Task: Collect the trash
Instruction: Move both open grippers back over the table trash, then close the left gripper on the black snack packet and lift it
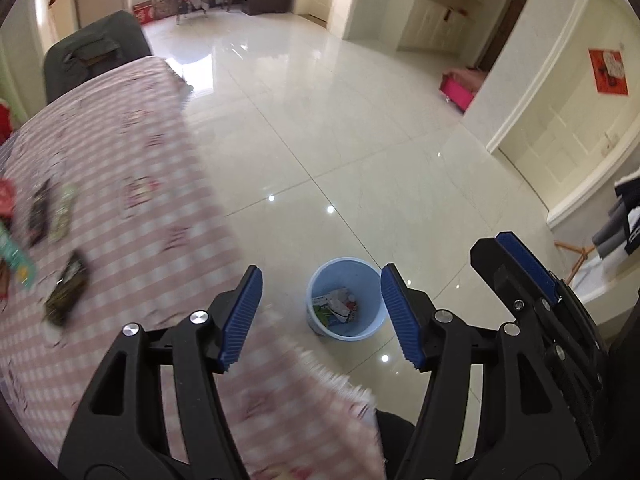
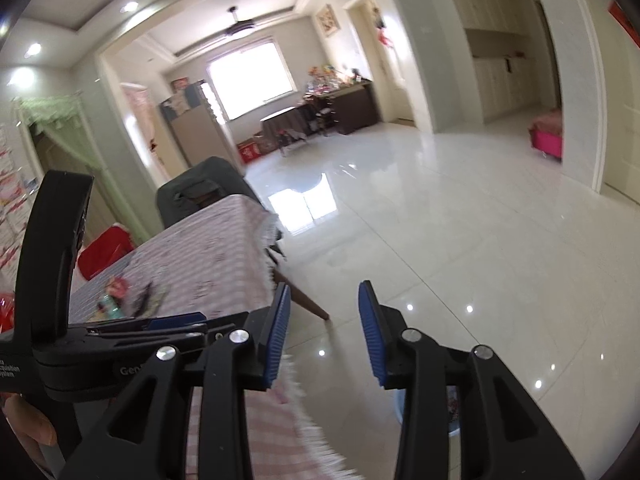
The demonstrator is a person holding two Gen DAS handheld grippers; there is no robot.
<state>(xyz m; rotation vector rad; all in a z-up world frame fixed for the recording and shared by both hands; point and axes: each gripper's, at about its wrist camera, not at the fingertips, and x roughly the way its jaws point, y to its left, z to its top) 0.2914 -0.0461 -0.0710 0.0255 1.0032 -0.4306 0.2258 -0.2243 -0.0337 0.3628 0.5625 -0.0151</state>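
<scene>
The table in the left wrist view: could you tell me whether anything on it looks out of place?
Yes: several wrappers lie scattered on the checked tablecloth near its left edge, not yet in the blue bin on the floor, which already holds some trash.

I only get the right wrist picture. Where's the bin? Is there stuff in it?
Observer: The bin stands on the floor next to the table. Paper trash lies inside it.
Child: Is there more trash on the table?
Observer: Yes. At least four wrappers, and a dark wrapper lies apart from the rest, nearest the camera.
Child: Is the left gripper holding one?
Observer: No. The left gripper is open, with nothing between its fingers.
</scene>
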